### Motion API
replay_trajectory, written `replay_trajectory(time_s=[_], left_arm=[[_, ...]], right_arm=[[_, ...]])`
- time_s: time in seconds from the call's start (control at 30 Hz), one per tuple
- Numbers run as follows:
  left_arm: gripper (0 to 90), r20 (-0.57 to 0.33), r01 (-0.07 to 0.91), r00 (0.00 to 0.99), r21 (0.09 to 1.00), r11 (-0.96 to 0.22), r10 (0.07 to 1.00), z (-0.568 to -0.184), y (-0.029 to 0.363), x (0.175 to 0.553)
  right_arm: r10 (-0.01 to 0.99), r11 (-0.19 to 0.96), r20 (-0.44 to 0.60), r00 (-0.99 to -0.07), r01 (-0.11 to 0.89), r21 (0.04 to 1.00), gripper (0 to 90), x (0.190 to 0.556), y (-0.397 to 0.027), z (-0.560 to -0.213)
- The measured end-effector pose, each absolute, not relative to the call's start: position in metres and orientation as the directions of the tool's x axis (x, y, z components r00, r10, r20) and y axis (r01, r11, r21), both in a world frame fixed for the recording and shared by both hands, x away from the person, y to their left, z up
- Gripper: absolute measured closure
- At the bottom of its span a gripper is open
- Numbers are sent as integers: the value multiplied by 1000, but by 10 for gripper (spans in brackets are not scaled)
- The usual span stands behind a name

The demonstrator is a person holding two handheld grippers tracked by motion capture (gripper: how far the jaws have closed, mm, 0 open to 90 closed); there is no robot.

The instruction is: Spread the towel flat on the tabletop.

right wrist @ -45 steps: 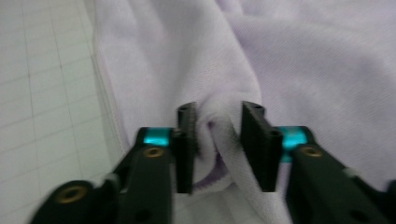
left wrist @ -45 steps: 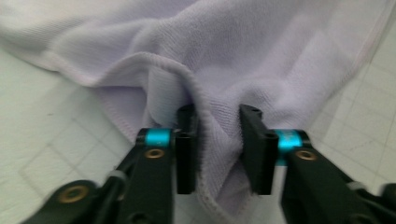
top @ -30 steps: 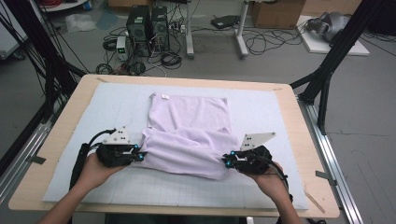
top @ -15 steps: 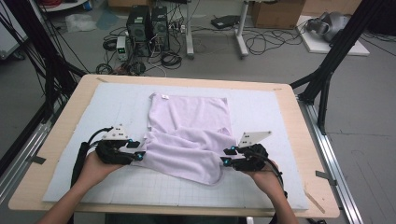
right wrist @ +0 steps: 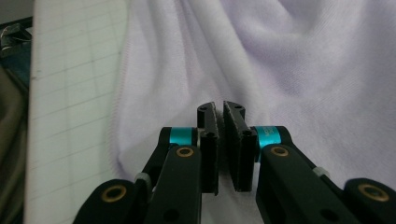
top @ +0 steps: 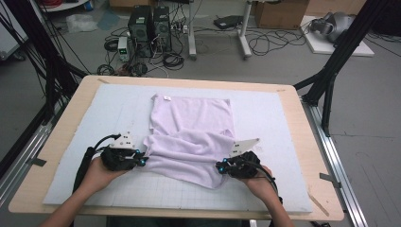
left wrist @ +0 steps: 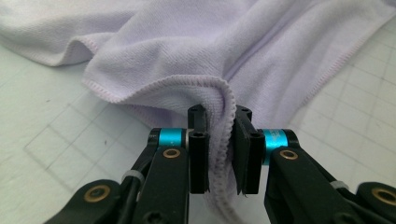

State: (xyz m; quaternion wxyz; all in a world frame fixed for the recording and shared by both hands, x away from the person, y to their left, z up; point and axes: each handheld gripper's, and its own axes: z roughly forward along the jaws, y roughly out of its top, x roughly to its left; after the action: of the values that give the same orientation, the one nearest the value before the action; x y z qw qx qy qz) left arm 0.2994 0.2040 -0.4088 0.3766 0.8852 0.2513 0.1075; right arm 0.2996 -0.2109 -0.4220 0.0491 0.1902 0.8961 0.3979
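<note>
A lilac towel [top: 189, 127] lies on the white grid mat [top: 269, 118], its near part folded back into a rumpled band. My left gripper [top: 143, 160] is at the band's left end. In the left gripper view its jaws have just closed, and the left gripper [left wrist: 219, 112] is shut on the towel's stitched hem [left wrist: 227, 100]. My right gripper [top: 220, 166] is at the band's near right corner. In the right gripper view the right gripper [right wrist: 219, 109] has just closed over the towel [right wrist: 289, 60]; its pads almost meet and no cloth shows between them.
The mat covers a wooden table [top: 326, 208] with bare wood round its rim. Beyond the far edge are computer towers [top: 149, 23], cables and black frame legs [top: 331, 75] on the floor. The mat's edge [right wrist: 35, 93] runs to the left of the right gripper.
The towel's folded near band has slid a little toward the front right, and the right hand has sunk slightly with it. The left hand has stayed put.
</note>
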Motion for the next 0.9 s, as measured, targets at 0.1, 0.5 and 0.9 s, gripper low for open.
replay_trajectory(time_s=[0.1, 0.5, 0.9], left_arm=[[780, 28, 338, 858, 721, -605, 513, -396, 210, 286], [468, 26, 300, 864, 776, -555, 503, -375, 222, 272], [653, 5, 323, 887, 708, -628, 462, -433, 190, 298]], right_arm=[[369, 599, 50, -928, 278, 751, 857, 288, -218, -407], [352, 552, 38, -935, 240, 799, 696, 275, -232, -372], [321, 667, 75, -944, 282, 690, 770, 280, -214, -440]])
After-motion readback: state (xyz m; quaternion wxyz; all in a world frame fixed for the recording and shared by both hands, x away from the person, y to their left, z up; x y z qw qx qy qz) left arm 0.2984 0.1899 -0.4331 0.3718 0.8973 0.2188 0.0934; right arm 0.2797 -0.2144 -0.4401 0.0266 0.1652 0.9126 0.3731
